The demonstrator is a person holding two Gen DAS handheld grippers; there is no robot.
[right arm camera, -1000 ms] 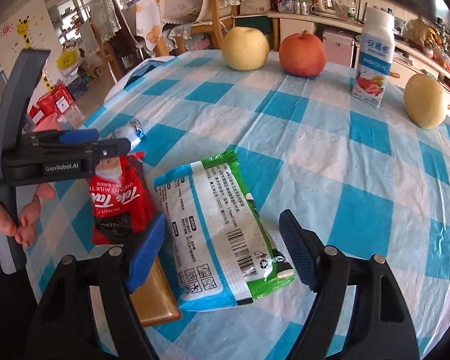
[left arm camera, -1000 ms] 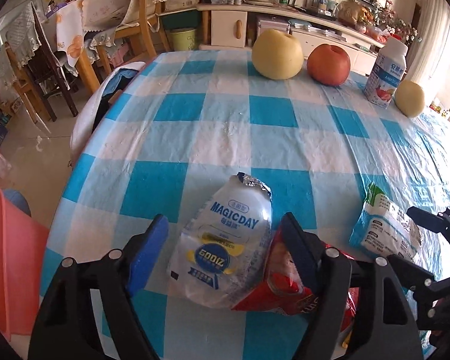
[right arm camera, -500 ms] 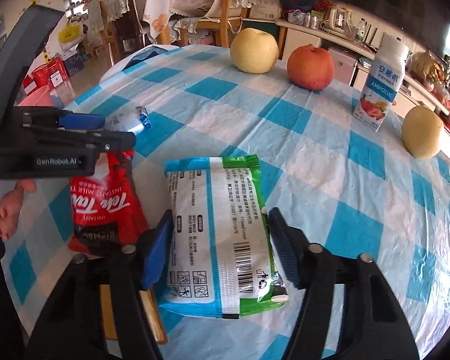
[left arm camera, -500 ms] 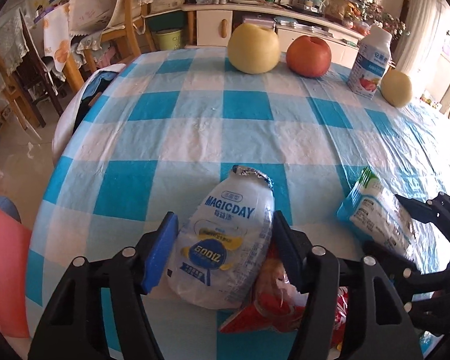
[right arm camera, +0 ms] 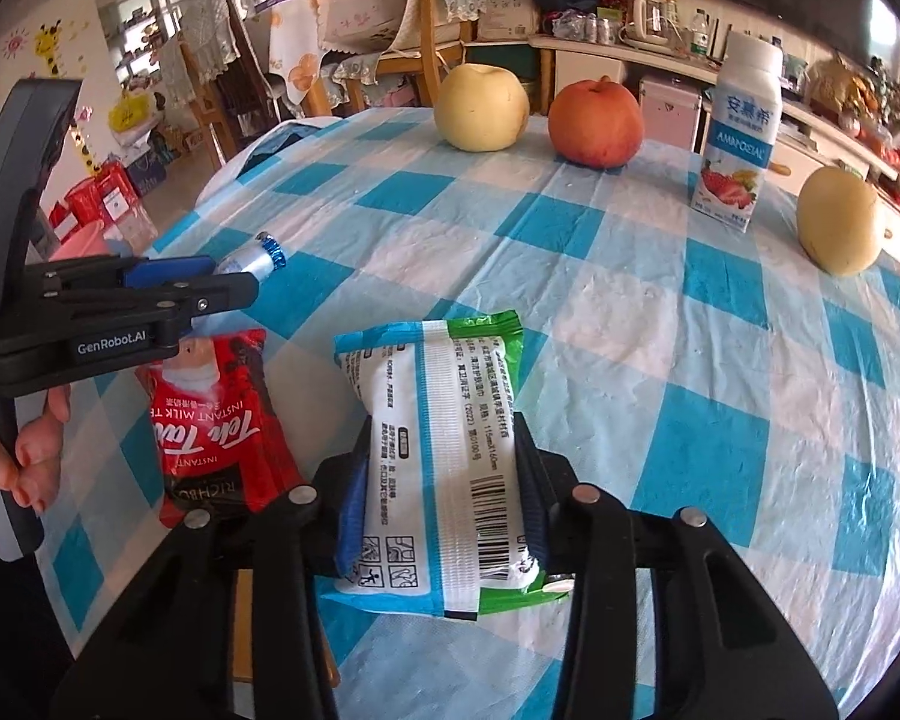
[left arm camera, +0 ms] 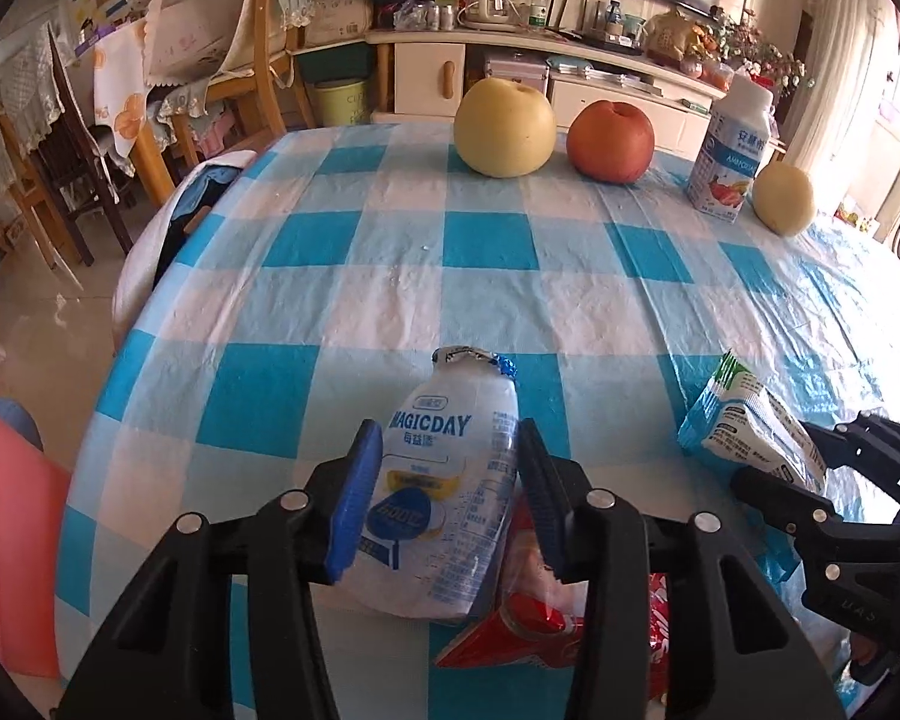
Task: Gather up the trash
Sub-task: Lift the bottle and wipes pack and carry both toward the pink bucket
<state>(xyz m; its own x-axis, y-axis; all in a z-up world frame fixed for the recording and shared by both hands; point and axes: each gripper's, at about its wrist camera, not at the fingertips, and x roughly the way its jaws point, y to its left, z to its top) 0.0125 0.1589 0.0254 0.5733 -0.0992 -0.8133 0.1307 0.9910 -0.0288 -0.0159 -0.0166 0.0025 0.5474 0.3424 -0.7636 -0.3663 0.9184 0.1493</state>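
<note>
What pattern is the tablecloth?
Blue-and-white check; the tablecloth shows best in the left wrist view.

Tablecloth (left arm camera: 486,300) bare mid-table; pears (left arm camera: 504,126), apple (left arm camera: 611,141), carton (left arm camera: 729,156) line its far edge

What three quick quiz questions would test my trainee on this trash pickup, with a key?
1. What is between the left gripper's fingers?
2. True or false: the red apple stands between the large pear and the yogurt drink bottle.
3. Which trash has no gripper around it?

Key:
1. The Magicday bottle, jaws closing on it.
2. True.
3. The red milk tea packet; the right gripper is closing on the green-and-blue packet.
</note>
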